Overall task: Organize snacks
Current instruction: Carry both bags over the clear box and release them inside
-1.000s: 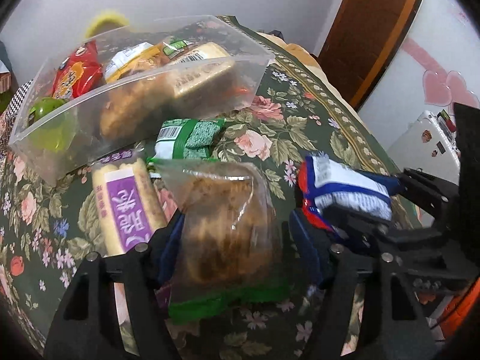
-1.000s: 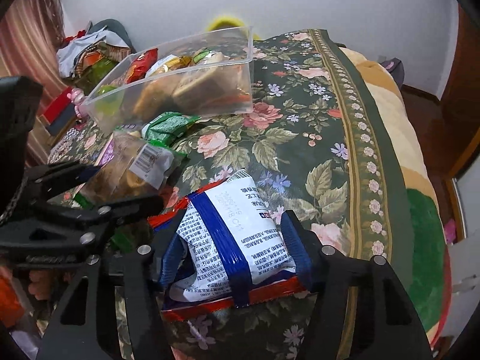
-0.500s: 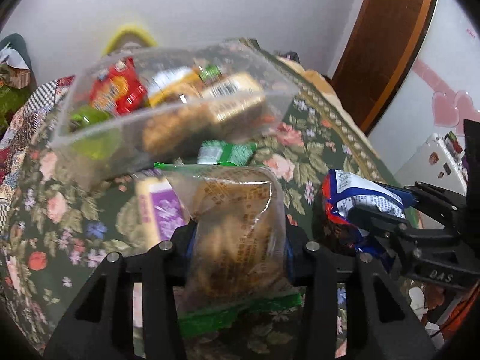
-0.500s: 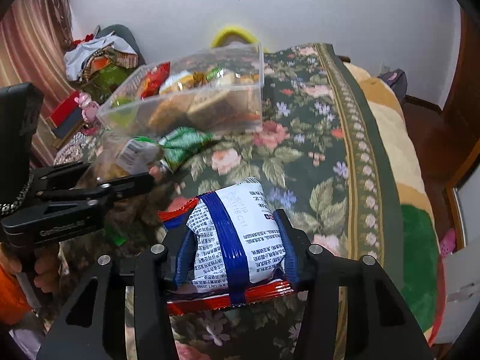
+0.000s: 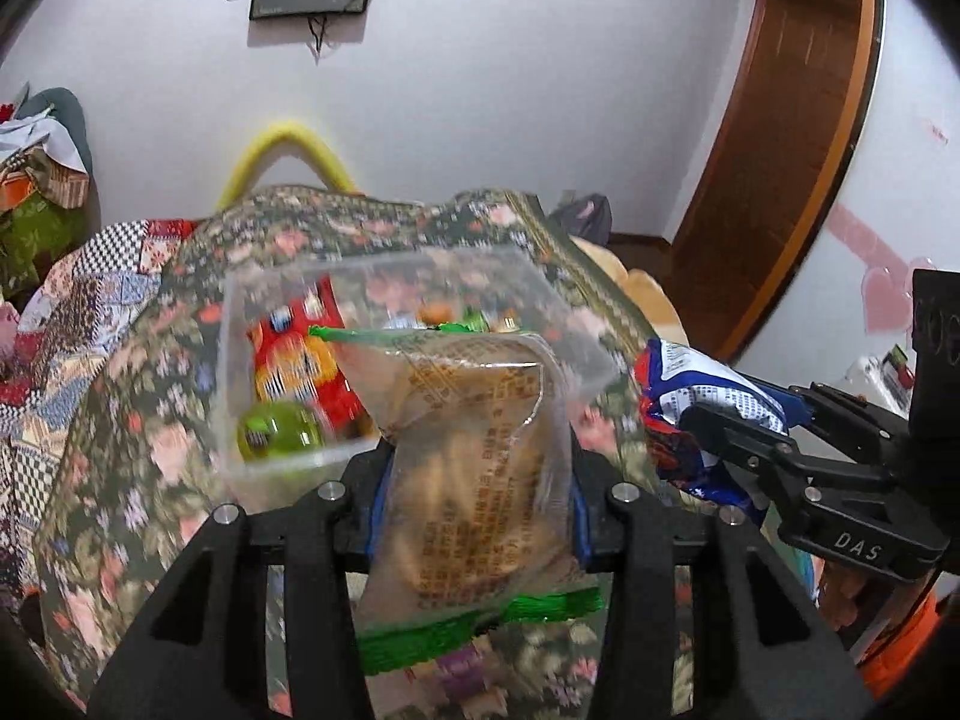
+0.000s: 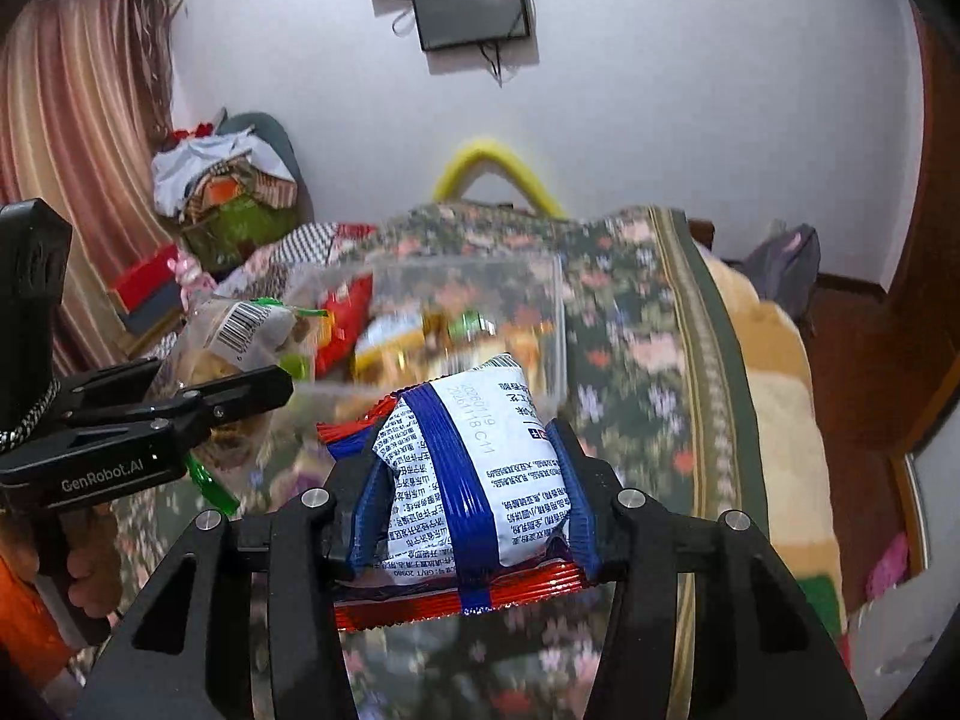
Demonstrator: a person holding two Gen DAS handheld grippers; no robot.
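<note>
the task looks partly done: the clear plastic bin point(image 5: 414, 276) on the flowered bedspread point(image 6: 648, 360) already holds several snacks, among them a red packet point(image 5: 294, 360), a round green item point(image 5: 277, 433) and some yellowish packs that are too blurred to name. two more are in transit. the left gripper point(image 5: 474, 504) has its jaws pinching the clear bag of brown biscuits point(image 5: 480, 480) with a green sealed edge, held upright off the bed and just in front of the bin's near wall. the right gripper point(image 6: 468, 510) has its jaws clamped on the white, blue and red snack packet point(image 6: 480, 468), also lifted clear of the bedspread and near the bin's right front corner. what is left, by my reading, is to carry both over the rim and release them inside, then collect whatever remains on the bed; a purplish patch shows low under the biscuit bag, but it is too smeared to say what it is. the two grippers are close side by side, so they could crowd each other at the bin opening, and the bin's contents sit mostly toward the left, leaving the right part freer. around the bed are a yellow arched thing point(image 6: 498, 162) by the wall, a pile of clothes point(image 6: 222, 180) and a wall screen point(image 6: 474, 6).
</note>
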